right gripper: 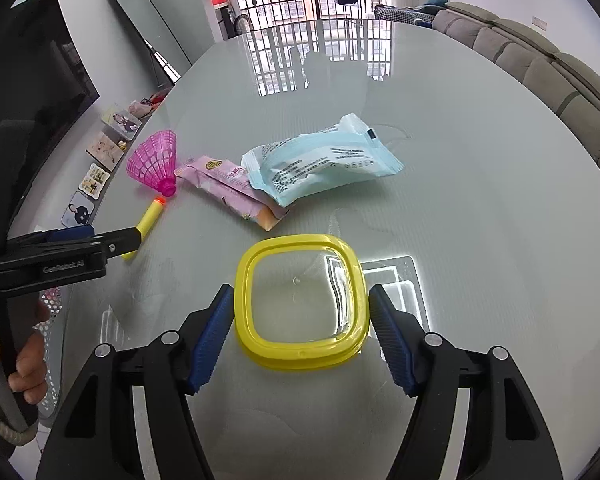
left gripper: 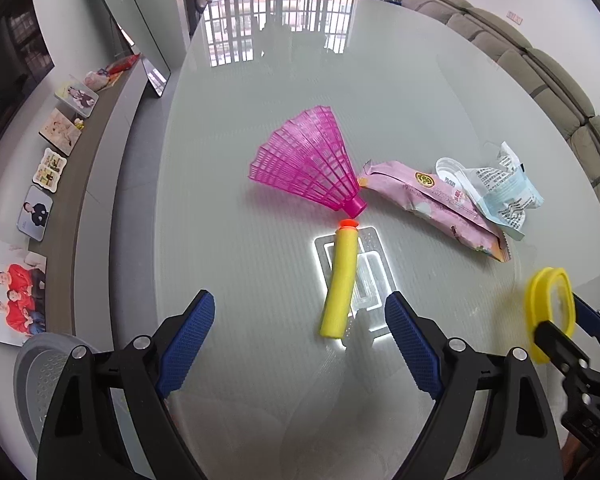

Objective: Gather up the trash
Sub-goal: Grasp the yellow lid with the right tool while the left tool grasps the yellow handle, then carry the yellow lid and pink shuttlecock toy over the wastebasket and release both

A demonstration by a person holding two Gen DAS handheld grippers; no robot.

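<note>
The glass bench (right gripper: 480, 200) carries all the trash. Take the yellow-rimmed lid (right gripper: 302, 300) as landmark: the blue wrapper (right gripper: 320, 162) and pink wrapper (right gripper: 228, 188) lie beyond it, the pink shuttlecock (left gripper: 308, 160) and yellow foam dart (left gripper: 340, 284) to its left. The right gripper (right gripper: 300, 320) brackets the lid, fingers wide; close squarely on the rim. The left gripper (left gripper: 300, 336), fingers wide, should centre over the dart.

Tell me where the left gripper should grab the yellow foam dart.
Grip the yellow foam dart across its soft shaft, mid-length, coming straight down. It lies flat on the glass table, pointing away, so the open left gripper probably straddles it already.
</note>
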